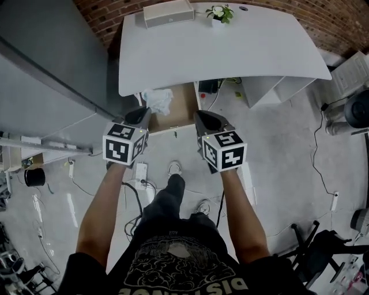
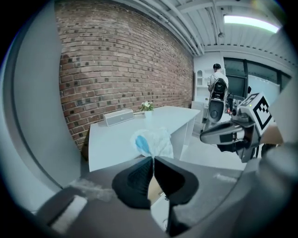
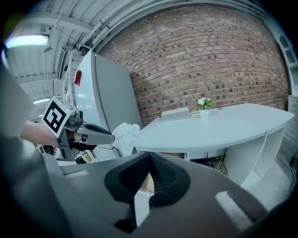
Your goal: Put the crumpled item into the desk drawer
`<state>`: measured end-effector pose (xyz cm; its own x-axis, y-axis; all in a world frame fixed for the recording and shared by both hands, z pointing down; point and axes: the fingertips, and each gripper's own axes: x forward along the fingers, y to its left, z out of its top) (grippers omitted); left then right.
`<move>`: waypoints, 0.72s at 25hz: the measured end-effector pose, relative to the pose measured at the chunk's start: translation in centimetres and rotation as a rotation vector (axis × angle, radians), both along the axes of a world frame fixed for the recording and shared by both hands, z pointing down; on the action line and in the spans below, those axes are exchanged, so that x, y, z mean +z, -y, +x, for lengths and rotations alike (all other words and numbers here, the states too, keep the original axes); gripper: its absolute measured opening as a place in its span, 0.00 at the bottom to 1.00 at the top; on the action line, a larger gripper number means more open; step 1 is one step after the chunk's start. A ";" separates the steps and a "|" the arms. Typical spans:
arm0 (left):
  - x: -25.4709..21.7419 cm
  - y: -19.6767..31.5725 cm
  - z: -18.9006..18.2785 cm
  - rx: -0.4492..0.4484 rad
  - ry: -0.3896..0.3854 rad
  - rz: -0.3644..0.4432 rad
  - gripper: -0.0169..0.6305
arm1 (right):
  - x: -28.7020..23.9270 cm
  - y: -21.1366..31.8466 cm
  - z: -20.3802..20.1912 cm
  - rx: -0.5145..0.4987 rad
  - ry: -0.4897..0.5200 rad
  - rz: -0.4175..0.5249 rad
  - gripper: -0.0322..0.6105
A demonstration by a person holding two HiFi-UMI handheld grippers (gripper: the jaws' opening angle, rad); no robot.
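Your left gripper (image 1: 145, 112) pinches the crumpled item (image 1: 158, 101) at its jaw tips, 12 o'clock from them, above the open desk drawer (image 1: 183, 108), toward its 9 o'clock side. The wad is bunched, no clear long axis. Your right gripper (image 1: 203, 117): jaws together, empty.

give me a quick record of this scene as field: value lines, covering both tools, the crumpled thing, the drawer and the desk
left tool: shut on the crumpled white and blue item
right tool: shut, nothing between its jaws
item position: held at the left tool's tips over the left part of the drawer, not yet let go
drawer: wooden desk drawer, pulled open under the white desk
desk top: grey rectangular box and small potted plant along the far edge
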<state>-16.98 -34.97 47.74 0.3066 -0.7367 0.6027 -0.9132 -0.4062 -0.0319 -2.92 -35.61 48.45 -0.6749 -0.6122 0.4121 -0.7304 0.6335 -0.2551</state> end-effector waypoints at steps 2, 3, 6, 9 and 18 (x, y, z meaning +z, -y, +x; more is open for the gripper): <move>1.1 0.6 0.3 0.023 0.017 -0.021 0.05 | 1.2 0.1 0.3 0.013 0.001 -0.020 0.05; 1.7 0.8 0.5 0.038 0.026 -0.033 0.05 | 1.7 0.2 0.5 0.021 0.001 -0.030 0.05; 3.7 1.5 0.7 0.077 0.063 -0.063 0.05 | 2.9 0.8 0.6 0.043 0.006 -0.043 0.05; 5.7 2.1 0.5 0.103 0.097 -0.091 0.05 | 4.3 1.4 0.6 0.053 0.004 -0.049 0.05; 10.8 4.5 0.0 0.189 0.196 -0.173 0.05 | 8.4 3.5 -0.5 0.076 0.020 -0.099 0.05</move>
<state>-16.96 -39.43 58.56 0.2939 -0.5593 0.7751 -0.8046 -0.5825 -0.1152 -3.38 -39.10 56.88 -0.6368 -0.6186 0.4603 -0.7695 0.5475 -0.3287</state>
